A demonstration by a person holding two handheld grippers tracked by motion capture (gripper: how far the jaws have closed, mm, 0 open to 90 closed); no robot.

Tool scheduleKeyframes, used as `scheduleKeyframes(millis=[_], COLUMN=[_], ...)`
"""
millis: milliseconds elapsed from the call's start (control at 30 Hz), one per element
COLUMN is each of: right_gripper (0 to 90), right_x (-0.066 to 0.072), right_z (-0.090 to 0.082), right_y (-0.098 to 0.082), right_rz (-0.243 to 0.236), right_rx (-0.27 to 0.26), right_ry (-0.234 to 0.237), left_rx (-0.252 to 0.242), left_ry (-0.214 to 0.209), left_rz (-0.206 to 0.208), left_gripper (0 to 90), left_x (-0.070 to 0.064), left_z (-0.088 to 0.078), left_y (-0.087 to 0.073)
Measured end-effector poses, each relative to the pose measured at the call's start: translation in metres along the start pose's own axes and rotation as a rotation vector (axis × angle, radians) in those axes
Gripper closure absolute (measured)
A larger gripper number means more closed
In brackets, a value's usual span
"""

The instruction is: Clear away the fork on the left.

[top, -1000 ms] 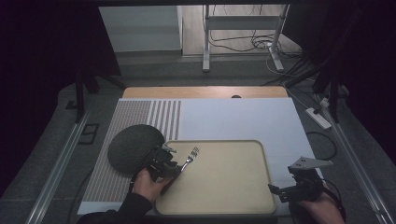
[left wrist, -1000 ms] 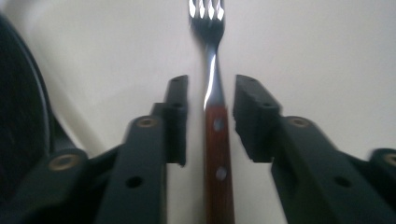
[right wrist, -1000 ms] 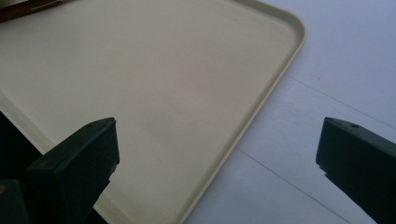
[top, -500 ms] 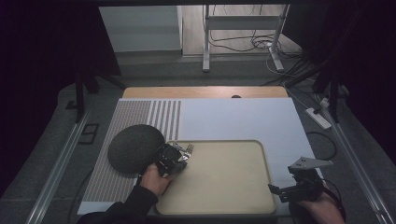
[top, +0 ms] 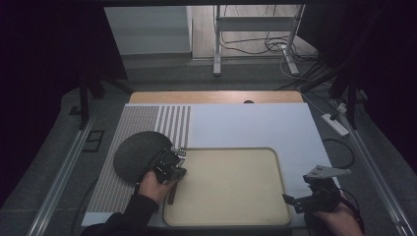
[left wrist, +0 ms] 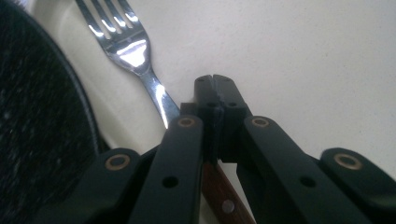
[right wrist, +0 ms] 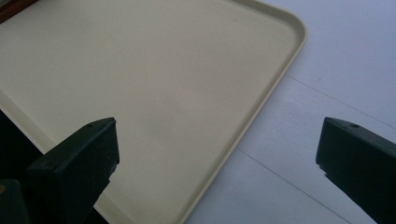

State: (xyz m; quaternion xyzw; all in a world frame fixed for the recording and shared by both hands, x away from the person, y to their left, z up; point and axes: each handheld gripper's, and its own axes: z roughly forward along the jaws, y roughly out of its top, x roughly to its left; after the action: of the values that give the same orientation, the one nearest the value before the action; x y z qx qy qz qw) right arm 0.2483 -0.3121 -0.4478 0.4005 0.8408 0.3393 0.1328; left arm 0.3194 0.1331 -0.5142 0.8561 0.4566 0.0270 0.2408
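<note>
a: with its jaws now drawn together, the left tool (left wrist: 215, 81) sits low over the near-left corner of the beige tray (top: 231, 196), the fork (left wrist: 135, 56) lying under it. a second ago those jaws stood a little apart and the fork's tines showed clear of the tool in the high view; they have just been closing, and the hand has come down and forward over the fork.

b: does it have the fork?

a: hard to say. in the left gripper view the jaw tips meet, and the metal neck runs beneath the left jaw with the wooden handle showing below the linkage, so i judge the fork pinned or nipped rather than plainly held. the tines lie across the tray's left rim, just beside the dark round mat (top: 140, 155).

b: and the other hand?

a: the right tool (top: 307, 199) hovers off the tray's near-right corner, jaws wide apart and holding nothing, above the white bench (top: 255, 128). it has not shifted.

b: what does the change mean?

a: probably that the grasp is being made; a lift would show whether the fork comes along or slips out.
</note>
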Motion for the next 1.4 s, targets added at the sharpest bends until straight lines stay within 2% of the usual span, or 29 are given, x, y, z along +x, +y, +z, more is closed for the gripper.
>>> scheduleKeyframes(millis=[200,300,400,467,567,767,800,833,900,933,1133,1400], right_gripper=[0.0,0.0,0.0,0.0,0.0,0.0,0.0,0.0,0.0,0.0,0.0,0.0], right_x=[0.000,0.000,0.000,0.000,0.000,0.000,0.000,0.000,0.000,0.000,-0.001,-0.001], right_z=[0.000,0.000,0.000,0.000,0.000,0.000,0.000,0.000,0.000,0.000,0.000,0.000], right_y=[0.000,0.000,0.000,0.000,0.000,0.000,0.000,0.000,0.000,0.000,0.000,0.000], right_rz=[0.000,0.000,0.000,0.000,0.001,0.004,0.004,0.005,0.005,0.006,0.005,0.008], right_rx=[0.000,0.000,0.000,0.001,0.001,0.002,0.002,0.002,0.002,0.002,0.005,0.000], right_ry=[0.000,0.000,0.000,0.000,-0.001,0.000,0.000,0.000,0.001,0.000,0.000,0.004], left_rx=[-0.001,-0.011,-0.021,-0.031,-0.053,-0.079,-0.086,-0.096,-0.102,-0.116,-0.160,-0.215], left_ry=[-0.012,-0.037,-0.041,-0.038,-0.043,-0.040,-0.037,-0.032,-0.032,-0.028,-0.024,-0.037], left_rz=[-0.003,0.000,0.002,0.009,0.042,0.058,0.063,0.065,0.065,0.060,0.057,0.047], left_gripper=[87.8,82.9,78.8,75.2,68.0,55.4,55.4,51.0,48.2,43.2,28.5,17.5], left_x=[0.003,0.004,0.004,0.004,0.003,0.002,0.002,0.003,0.003,0.005,0.009,0.016], left_z=[-0.001,-0.001,-0.002,-0.004,-0.007,-0.011,-0.012,-0.014,-0.015,-0.017,-0.025,-0.036], left_y=[-0.001,-0.002,-0.002,-0.002,-0.002,-0.003,-0.003,-0.003,-0.004,-0.004,-0.007,-0.010])
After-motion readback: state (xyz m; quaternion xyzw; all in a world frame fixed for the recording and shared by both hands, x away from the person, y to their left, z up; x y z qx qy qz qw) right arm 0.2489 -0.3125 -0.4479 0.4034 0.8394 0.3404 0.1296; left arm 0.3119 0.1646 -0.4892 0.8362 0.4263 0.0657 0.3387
